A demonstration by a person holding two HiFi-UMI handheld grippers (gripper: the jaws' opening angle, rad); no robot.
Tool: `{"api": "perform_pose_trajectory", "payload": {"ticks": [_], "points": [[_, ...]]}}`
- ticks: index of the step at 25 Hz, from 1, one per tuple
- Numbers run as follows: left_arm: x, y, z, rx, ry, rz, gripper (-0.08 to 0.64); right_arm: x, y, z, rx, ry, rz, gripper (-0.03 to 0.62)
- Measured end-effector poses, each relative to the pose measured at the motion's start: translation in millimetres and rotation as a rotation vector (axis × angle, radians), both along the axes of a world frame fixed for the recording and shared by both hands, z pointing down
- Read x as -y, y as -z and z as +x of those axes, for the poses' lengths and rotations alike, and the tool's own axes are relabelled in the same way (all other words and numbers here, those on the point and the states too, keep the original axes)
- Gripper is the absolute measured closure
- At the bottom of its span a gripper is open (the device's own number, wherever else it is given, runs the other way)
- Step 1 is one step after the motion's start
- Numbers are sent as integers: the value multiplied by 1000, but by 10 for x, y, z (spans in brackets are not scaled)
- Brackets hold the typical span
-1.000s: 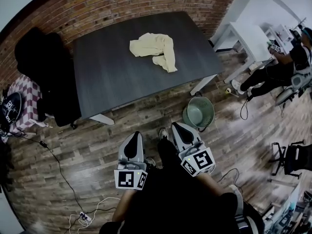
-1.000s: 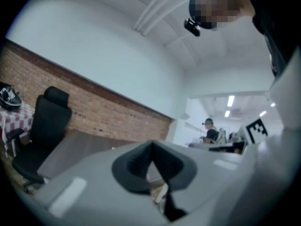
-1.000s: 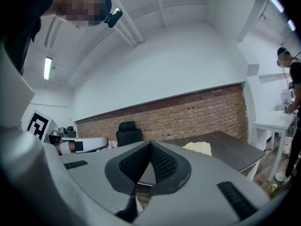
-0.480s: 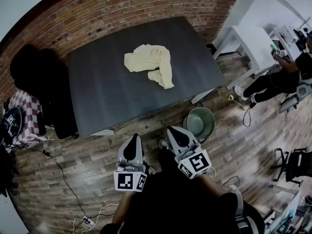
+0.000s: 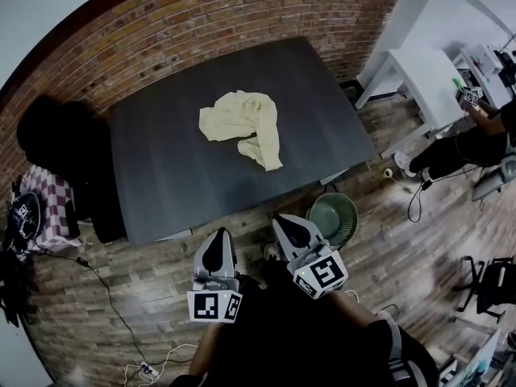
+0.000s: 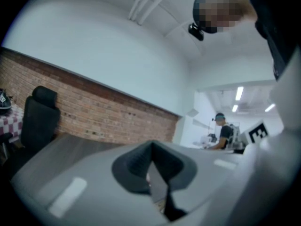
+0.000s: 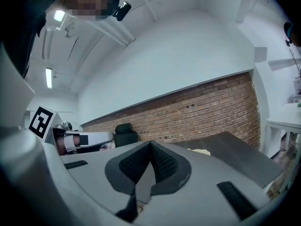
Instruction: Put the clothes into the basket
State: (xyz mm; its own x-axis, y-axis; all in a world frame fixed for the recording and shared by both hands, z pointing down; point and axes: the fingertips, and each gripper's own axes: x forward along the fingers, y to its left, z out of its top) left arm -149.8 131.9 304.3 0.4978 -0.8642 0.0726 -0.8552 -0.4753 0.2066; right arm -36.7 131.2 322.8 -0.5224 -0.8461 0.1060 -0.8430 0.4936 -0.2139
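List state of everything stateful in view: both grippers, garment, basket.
left gripper: shut, nothing between its jaws.
right gripper: shut, nothing between its jaws.
yellow garment: crumpled on the dark table, untouched, not in the basket.
green basket: upright on the floor by the table's near corner, looks empty.

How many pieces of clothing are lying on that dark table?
1: a pale yellow garment, crumpled near the middle of the dark table. It is bunched up, so a second piece could be hidden in its folds.
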Motion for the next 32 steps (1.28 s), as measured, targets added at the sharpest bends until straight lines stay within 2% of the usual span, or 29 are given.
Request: {"api": "perform_pose_trajectory", "payload": {"ticks": [6,14,26,32], "points": [[98,-12,192,9,-5,-6,555,139,7,165,8,4,0,588],[353,-25,217,-5,1,-5,555,346,-55,167,9,9,-12,587],[1066,-58,216,-25,-17,3,555,1000,-86,106,-18,-1,-24,586],[1519,-137,124,-31,-28,-22,555,1447,-165,-1,-31,-4,-45,587]]}}
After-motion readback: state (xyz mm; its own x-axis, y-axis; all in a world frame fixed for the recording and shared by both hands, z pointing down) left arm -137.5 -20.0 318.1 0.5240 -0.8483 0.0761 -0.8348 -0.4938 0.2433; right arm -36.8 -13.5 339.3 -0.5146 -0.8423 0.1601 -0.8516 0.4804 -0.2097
